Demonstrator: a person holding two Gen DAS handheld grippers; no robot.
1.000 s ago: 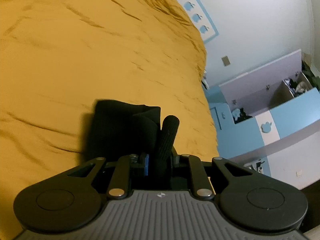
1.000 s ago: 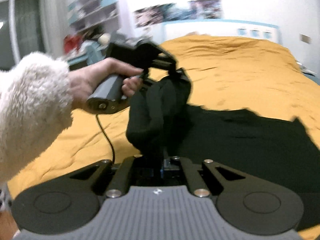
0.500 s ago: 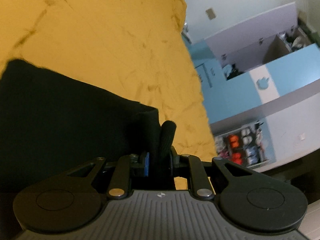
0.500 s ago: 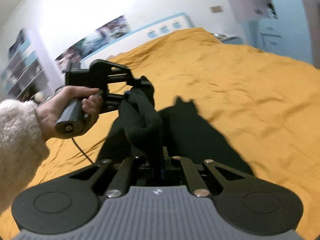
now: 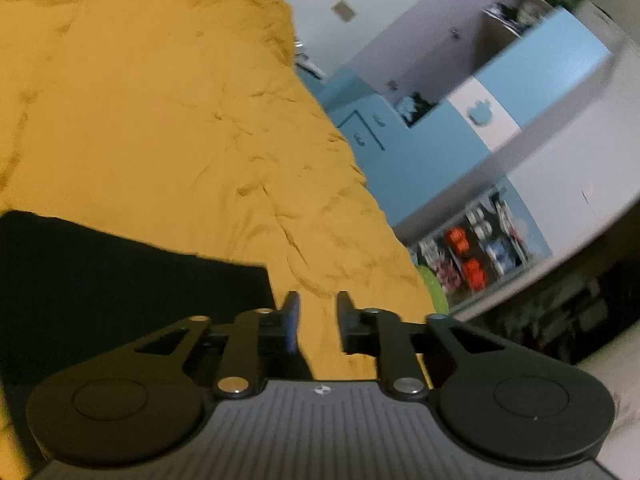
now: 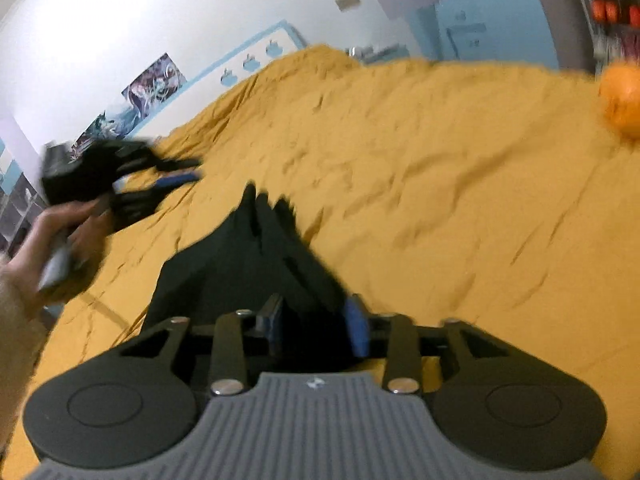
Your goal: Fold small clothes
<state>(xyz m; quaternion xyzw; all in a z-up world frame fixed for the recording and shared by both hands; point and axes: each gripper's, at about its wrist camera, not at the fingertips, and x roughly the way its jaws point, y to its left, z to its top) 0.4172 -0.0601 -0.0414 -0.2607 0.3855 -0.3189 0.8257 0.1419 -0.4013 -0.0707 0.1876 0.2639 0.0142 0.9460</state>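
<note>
On the bed [image 6: 460, 184], mustard cover, rumpled. Far left of the right wrist view: a hand [image 6: 60, 240] holding the left gripper [image 6: 176, 184], blurred, jaws apart and opening, nothing between them. It hangs over bare cover, apart from the garment [image 6: 240, 264].

Centre: garment black, laid flat on the cover, tapering away from the camera to a ragged far end. Its long axis runs straight ahead from the right gripper [image 6: 316, 328], roughly along the line the fingers point.

Right gripper: jaws opening, blue pads set apart; the garment's near edge lies between them, but the pads do not look pressed on it. Likely a release just after laying the cloth down.

Left wrist view: left gripper [image 5: 316, 320] shows yellow cover in the gap; garment [image 5: 132, 292] lies to its left and below, edge just beside the left finger.

Key relation, as I judge it: right gripper is the nearer, sitting at the garment's near end; left must come in from the side to take an edge for a fold.

Far right: an orange ball [image 6: 622, 98] on the cover, well apart.

Writing: none legible. Wall posters and apple-shaped motifs too blurred to read.
</note>
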